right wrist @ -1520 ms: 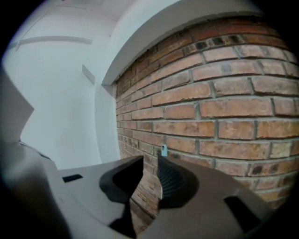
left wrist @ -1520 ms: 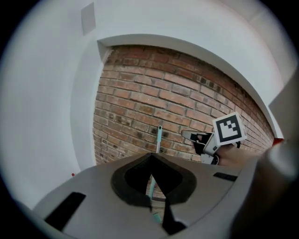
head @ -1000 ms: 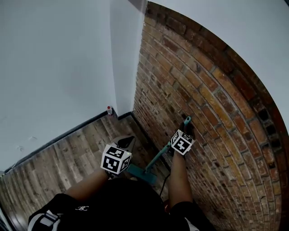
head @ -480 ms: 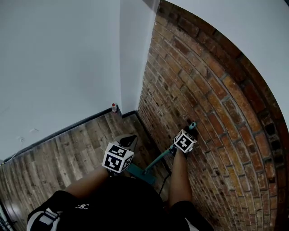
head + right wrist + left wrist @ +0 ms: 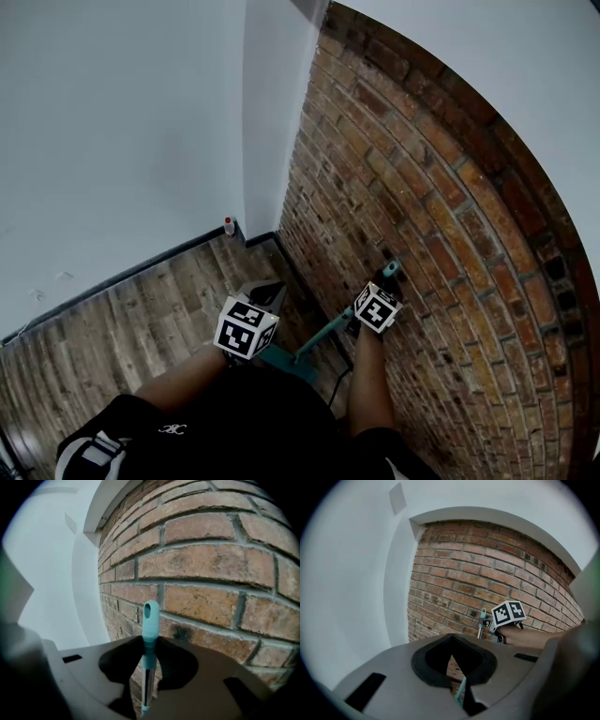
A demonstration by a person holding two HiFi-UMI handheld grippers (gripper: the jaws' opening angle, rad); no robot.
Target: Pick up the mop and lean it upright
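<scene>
As my right gripper [image 5: 149, 641], jaws just closing, clamps the mop [image 5: 150, 616] near its tip, next I lean it against the brick wall [image 5: 211, 564].

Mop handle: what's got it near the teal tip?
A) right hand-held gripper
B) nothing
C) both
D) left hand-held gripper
A: the right gripper view shows the mop handle clamped between the right hand-held gripper's jaws, which have just been closing; the left hand-held gripper is away from the tip.

We can read no words, numbers or brands anywhere; the small white logo [image 5: 171, 429] on the dark clothing [image 5: 246, 412] stays illegible.
</scene>
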